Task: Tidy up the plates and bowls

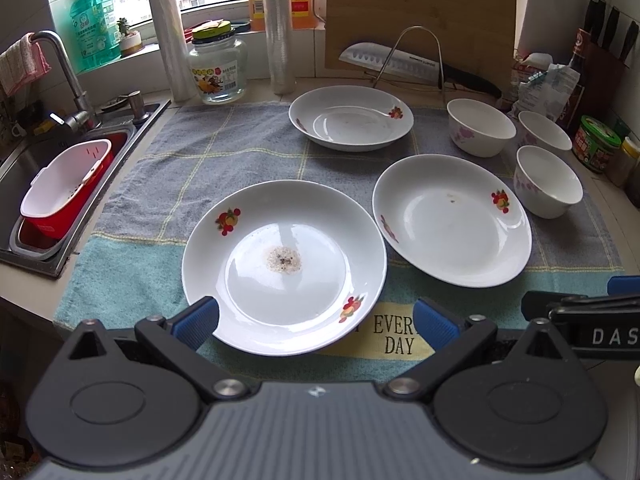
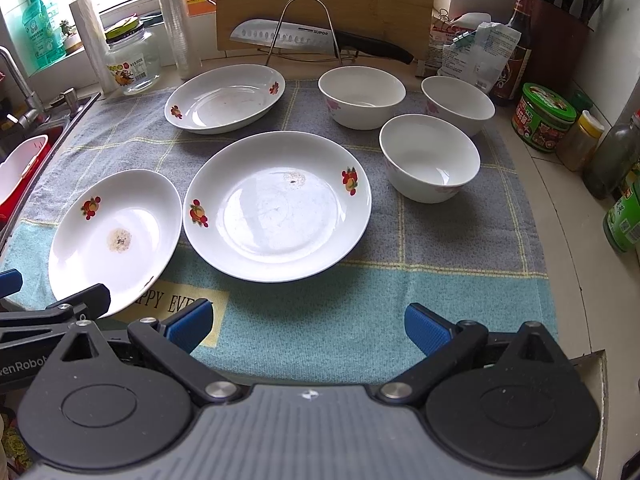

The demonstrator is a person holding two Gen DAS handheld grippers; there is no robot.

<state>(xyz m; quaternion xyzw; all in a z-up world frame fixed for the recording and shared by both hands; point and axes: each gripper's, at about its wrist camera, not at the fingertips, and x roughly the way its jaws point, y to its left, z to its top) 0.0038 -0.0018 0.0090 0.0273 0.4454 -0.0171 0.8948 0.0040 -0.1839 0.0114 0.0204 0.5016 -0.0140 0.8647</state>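
A kitchen counter holds a towel [image 2: 360, 300] with three plates and three bowls. The near plate [image 1: 284, 268] sits between the wide-open fingers of the left gripper [image 1: 316, 322]. The right gripper [image 2: 308, 326] is open too, holding nothing.

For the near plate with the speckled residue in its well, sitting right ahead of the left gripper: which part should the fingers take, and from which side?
Probably the near rim of the residue plate, approached low from the counter's front edge. The plate lies flat on the towel, so only its raised, sloping rim offers a pinch. The open left gripper already faces that edge, while the neighbouring plate crowds its right side.
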